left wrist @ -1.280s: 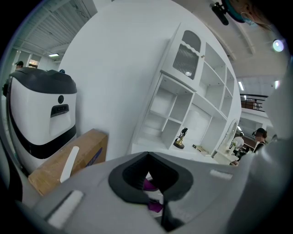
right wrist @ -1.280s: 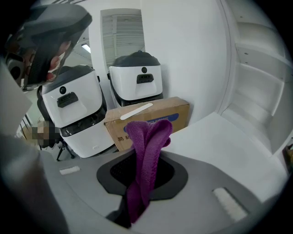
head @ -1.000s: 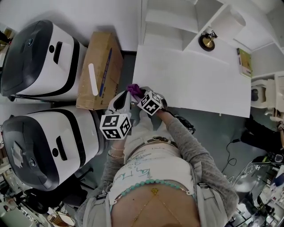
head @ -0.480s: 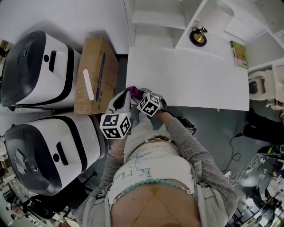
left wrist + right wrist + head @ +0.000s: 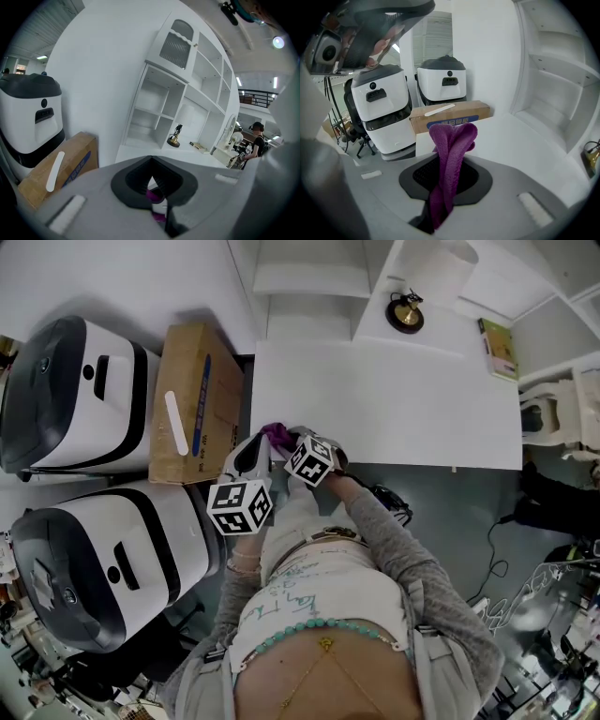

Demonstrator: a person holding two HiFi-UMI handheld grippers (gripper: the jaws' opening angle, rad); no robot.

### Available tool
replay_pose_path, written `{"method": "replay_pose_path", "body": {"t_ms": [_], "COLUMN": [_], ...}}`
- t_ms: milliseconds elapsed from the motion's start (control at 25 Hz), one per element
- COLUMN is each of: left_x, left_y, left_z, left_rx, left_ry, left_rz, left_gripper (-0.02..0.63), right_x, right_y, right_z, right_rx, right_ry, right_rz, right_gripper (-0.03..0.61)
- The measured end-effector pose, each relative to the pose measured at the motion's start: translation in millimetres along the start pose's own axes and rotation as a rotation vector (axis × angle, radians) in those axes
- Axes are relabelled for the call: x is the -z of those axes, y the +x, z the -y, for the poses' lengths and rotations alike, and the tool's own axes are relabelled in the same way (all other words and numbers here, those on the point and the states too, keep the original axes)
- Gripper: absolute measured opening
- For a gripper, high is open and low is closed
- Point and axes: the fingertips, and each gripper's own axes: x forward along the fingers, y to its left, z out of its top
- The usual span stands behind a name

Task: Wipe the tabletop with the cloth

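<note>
One cloth (image 5: pixel 449 159) lengthwise along right gripper (image 5: pixel 443 187)

White wall (image 5: pixel 94 277), white shelf unit (image 5: pixel 309 277); grey floor (image 5: pixel 450 512); 2 white-black machines (image 5: pixel 75 381); cardboard box (image 5: pixel 192 404).

The cloth (image 5: pixel 449 161) is a purple, nubbly-knit rag, bunched lengthwise and clamped between the jaws of the right gripper (image 5: pixel 440 206). It stands upright in the centre of the right gripper view, with its top folded over into a rounded lump. In the head view it shows only as a small purple tuft (image 5: pixel 277 434) left of centre, at the near left corner of the tabletop (image 5: pixel 375 399), and a scrap of it (image 5: pixel 154 196) also sits in the narrow slot between the left gripper's (image 5: pixel 157 206) jaws. The tabletop is a plain white rectangle filling the upper middle of the head view.
</note>
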Motion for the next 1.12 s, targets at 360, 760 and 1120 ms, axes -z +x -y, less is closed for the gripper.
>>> {"method": "replay_pose_path", "body": {"t_ms": [360, 760, 1120], "left_x": [-1.3, 1.3, -0.6], "left_y": [8.1, 17.5, 34.8], "left_z": [14.8, 32.9, 60.5], "left_rx": [-0.002, 0.016, 0.062], "left_ry": [0.004, 0.013, 0.032], "left_rz": [-0.004, -0.017, -0.026], "left_gripper": [0.0, 0.0, 0.0], "right_x": [7.6, 22.8, 41.1], "right_y": [-6.9, -19.6, -35.1], "right_z": [5.8, 15.8, 29.2], "right_rx": [-0.003, 0.01, 0.027], "right_ry": [0.008, 0.031, 0.064], "right_rz": [0.001, -0.004, -0.009], "right_gripper": [0.081, 0.081, 0.081]}}
